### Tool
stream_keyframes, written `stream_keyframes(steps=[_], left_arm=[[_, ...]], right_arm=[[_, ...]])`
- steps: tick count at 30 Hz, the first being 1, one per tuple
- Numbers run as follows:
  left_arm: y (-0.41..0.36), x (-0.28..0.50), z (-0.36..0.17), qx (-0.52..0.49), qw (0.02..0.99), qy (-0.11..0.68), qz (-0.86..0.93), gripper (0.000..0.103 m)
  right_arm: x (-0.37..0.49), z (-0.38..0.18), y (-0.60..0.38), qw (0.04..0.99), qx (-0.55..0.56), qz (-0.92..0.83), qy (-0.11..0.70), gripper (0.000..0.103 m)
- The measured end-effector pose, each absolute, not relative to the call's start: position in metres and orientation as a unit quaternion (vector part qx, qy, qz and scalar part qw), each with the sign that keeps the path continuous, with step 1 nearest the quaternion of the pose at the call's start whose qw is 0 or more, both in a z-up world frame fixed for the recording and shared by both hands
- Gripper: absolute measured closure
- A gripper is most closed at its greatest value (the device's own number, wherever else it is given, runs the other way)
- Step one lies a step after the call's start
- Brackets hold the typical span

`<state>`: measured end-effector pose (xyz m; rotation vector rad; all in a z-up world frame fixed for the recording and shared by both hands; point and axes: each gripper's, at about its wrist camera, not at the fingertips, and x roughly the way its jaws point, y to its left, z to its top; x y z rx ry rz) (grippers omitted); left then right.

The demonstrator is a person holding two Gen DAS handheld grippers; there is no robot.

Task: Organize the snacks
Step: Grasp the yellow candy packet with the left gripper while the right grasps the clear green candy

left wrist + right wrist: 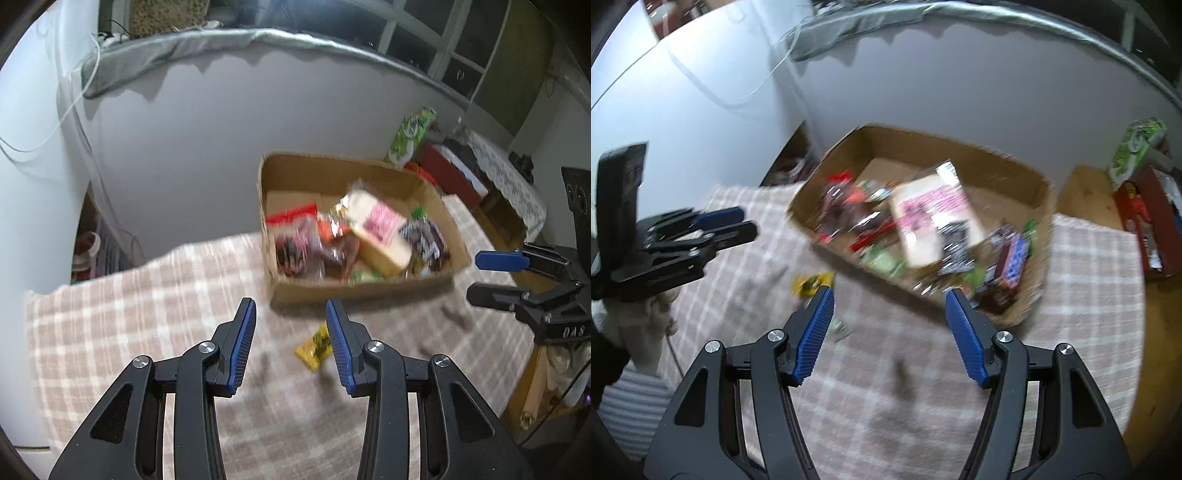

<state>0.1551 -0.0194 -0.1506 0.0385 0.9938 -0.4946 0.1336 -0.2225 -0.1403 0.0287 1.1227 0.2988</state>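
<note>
Nearest the lens, the left hand-held gripper (290,325) is seen with its jaws parted and nothing between them; the right hand-held gripper (889,314) is likewise spread wide and empty. Both are held above a worktop covered with a checked cloth (147,314). One yellow packet (314,347) is left lying loose on the cloth, just before the left gripper's right finger and near the front wall of the box (362,291). The cardboard box, set toward the worktop's far edge, is already filled with mixed snacks, a pale pack with a pink label (380,229) lying on top.

The step in hand is judged to be the gathering of the last loose snack. A descent onto the yellow packet, a closing of the jaws and a lift over the box wall would be called for.

Motion blur leaves no label legible; only partial characters are made out on the right gripper's body.
</note>
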Motion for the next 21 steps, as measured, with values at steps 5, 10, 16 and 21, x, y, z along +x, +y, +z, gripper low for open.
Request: stream_keyframes(steps=[5,10,16,21], left_arm=[[-0.028,0.147,-0.17,0.035,0.832,0.488,-0.262,0.065],[-0.046,0.141,-0.189,0.07,0.815,0.494,-0.295,0.065],[-0.059,0.141,-0.206,0.11,0.796,0.499,-0.323,0.065],[-0.059,0.146,-0.211,0.122,0.793,0.498,-0.33,0.065]], right_arm=[[0.123,-0.164,-0.196,0.815,-0.023,0.188,0.547,0.037],[0.123,-0.186,-0.183,0.798,-0.051,0.222,0.558,0.042],[0.127,-0.21,-0.176,0.781,-0.072,0.245,0.57,0.051],[0.128,-0.221,-0.172,0.775,-0.081,0.257,0.572,0.051]])
